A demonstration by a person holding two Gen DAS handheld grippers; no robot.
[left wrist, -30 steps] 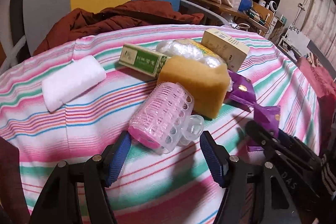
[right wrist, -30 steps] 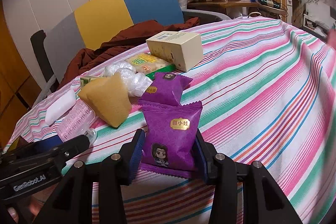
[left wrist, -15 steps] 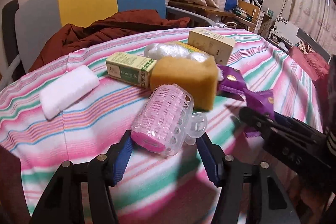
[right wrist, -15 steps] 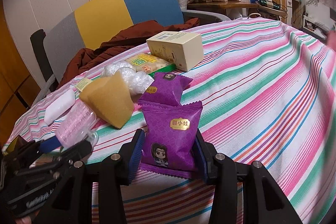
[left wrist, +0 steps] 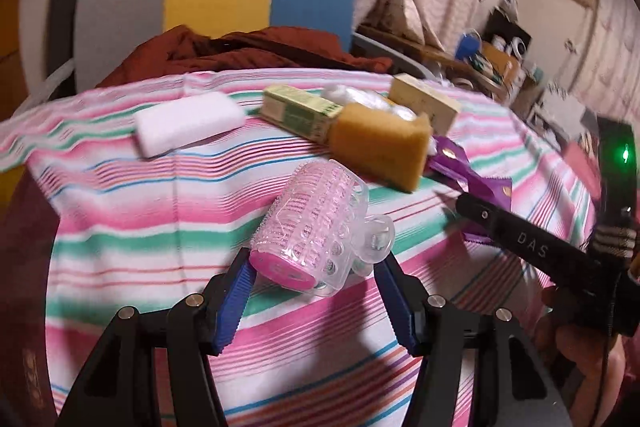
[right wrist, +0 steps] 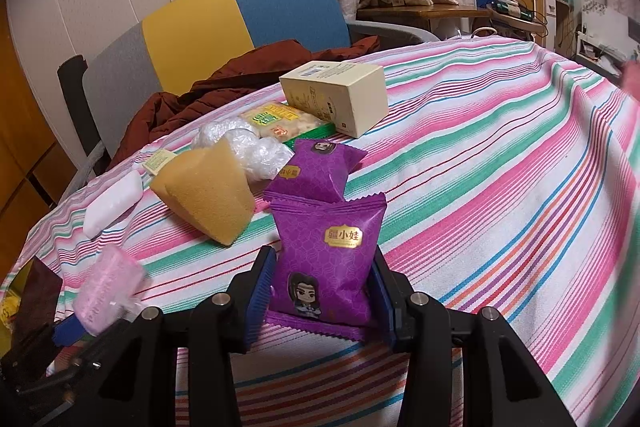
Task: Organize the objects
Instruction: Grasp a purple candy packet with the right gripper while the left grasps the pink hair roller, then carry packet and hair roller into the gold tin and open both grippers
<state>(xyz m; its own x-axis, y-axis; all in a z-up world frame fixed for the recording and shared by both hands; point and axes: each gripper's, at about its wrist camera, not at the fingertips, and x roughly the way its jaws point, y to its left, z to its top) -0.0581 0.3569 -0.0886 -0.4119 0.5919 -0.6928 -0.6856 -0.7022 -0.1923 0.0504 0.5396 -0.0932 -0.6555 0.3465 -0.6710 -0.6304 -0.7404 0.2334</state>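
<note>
A pink hair roller (left wrist: 316, 219) in a clear clip case sits between the blue pads of my left gripper (left wrist: 313, 259), which is shut on it just above the striped tablecloth (left wrist: 132, 227). In the right wrist view the same roller (right wrist: 106, 291) shows at the lower left, blurred. My right gripper (right wrist: 324, 267) is shut on a purple snack packet (right wrist: 328, 227) that stands upright on the cloth. A second purple packet (right wrist: 316, 171) lies right behind it. In the left wrist view, the right gripper's black finger (left wrist: 520, 239) crosses the right side.
Behind lie a yellow sponge (right wrist: 208, 195), a white bar (left wrist: 188, 119), a green box (left wrist: 300, 111), a cream box (right wrist: 340, 95) and plastic-wrapped bundles (right wrist: 240, 143). A chair (right wrist: 240, 11) with a brown coat (right wrist: 224, 87) stands past the table's far edge.
The left jaws narrowed onto the pink roller and carried it away from the sponge, toward the table's near left edge. The right gripper and its purple packet stayed still.
</note>
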